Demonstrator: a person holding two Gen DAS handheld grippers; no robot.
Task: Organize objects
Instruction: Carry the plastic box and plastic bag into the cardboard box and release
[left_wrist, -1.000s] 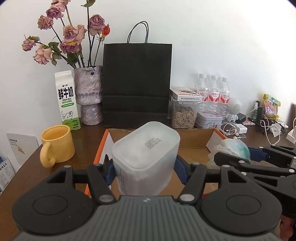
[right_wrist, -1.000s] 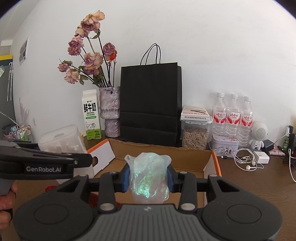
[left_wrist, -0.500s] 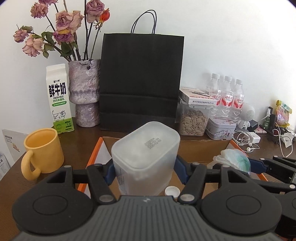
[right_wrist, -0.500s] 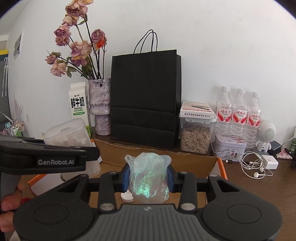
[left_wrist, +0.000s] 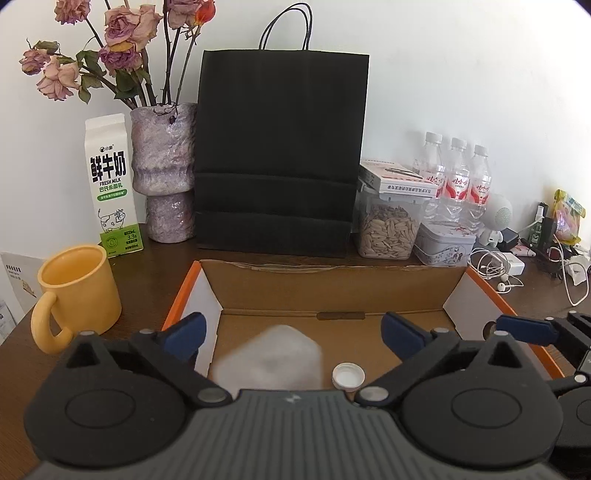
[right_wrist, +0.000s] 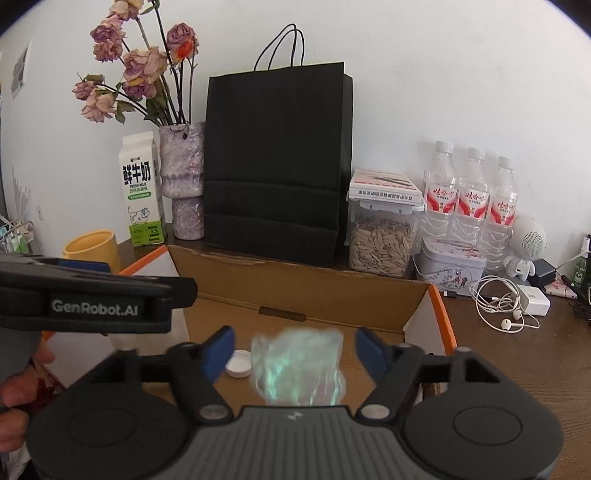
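Release underway: left claw (left_wrist: 291, 334) and right claw (right_wrist: 294, 349) are opening, wide and gripping nothing. Frosted container (left_wrist: 269, 357) and iridescent wrapper (right_wrist: 298, 365), held moments ago, now drop blurred between the pads into the cardboard box (left_wrist: 332, 284) below, beside a white cap (left_wrist: 348, 375).

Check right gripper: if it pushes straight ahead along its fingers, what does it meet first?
Probably the crumpled iridescent plastic wrapper, blurred, between the opening jaws of the right gripper, pads apart from it. Beyond it comes the floor and far wall of the open brown cardboard box. Depth is hard to judge.
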